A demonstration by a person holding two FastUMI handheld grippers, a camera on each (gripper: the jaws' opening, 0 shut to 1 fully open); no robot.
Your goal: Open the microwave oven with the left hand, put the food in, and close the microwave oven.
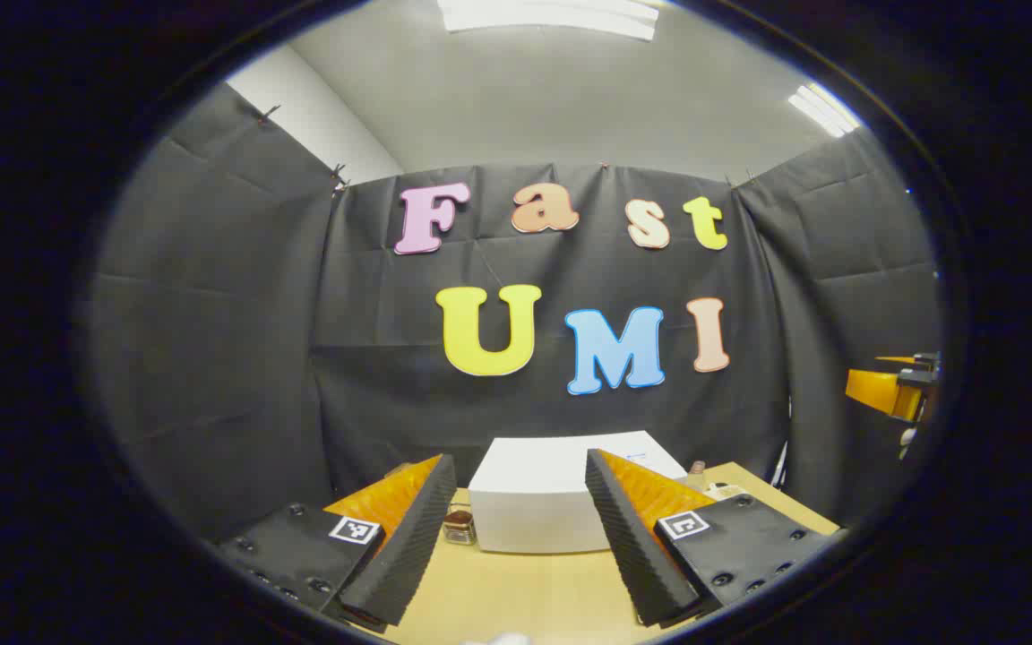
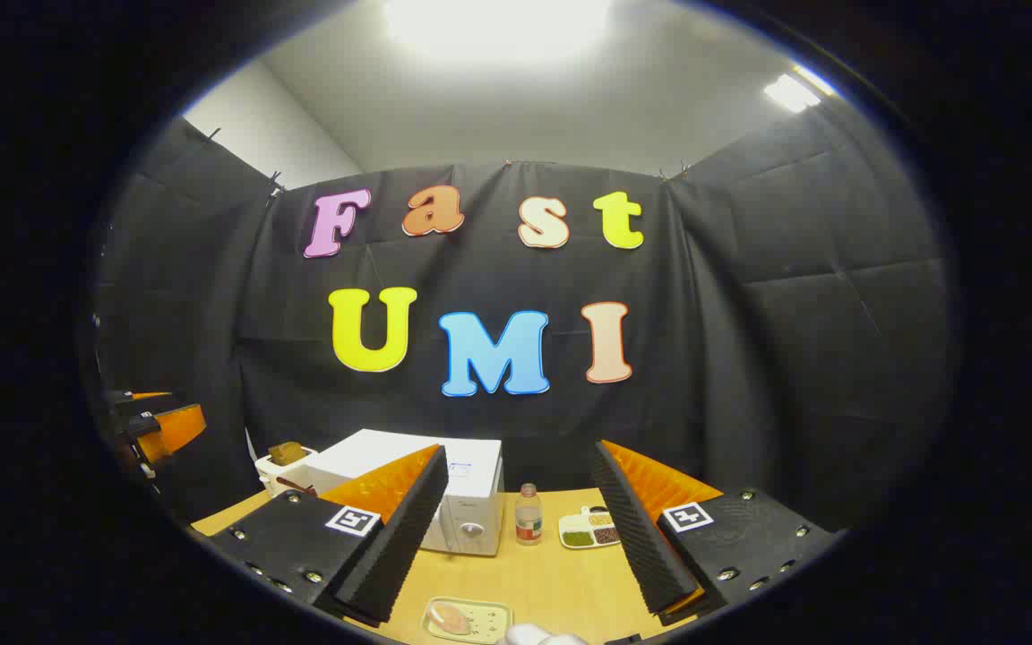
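One white microwave (image 1: 538, 502) sat at the tabletop's (image 1: 516, 591) back edge in the left gripper view, partly hidden behind the left gripper's (image 1: 516, 537) spread fingers. In the right gripper view, one food tray (image 2: 467, 620) lay at the front edge, partly cut off, and the right gripper (image 2: 520, 537) gaped empty.

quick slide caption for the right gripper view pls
Right gripper open above the wooden table, facing the closed white microwave, a bottle, a divided snack dish and food tray.

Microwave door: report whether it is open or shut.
Shut. In the right gripper view the white box-shaped microwave oven shows its front panel flush with the body, no dark cavity showing; neither claw touches it.
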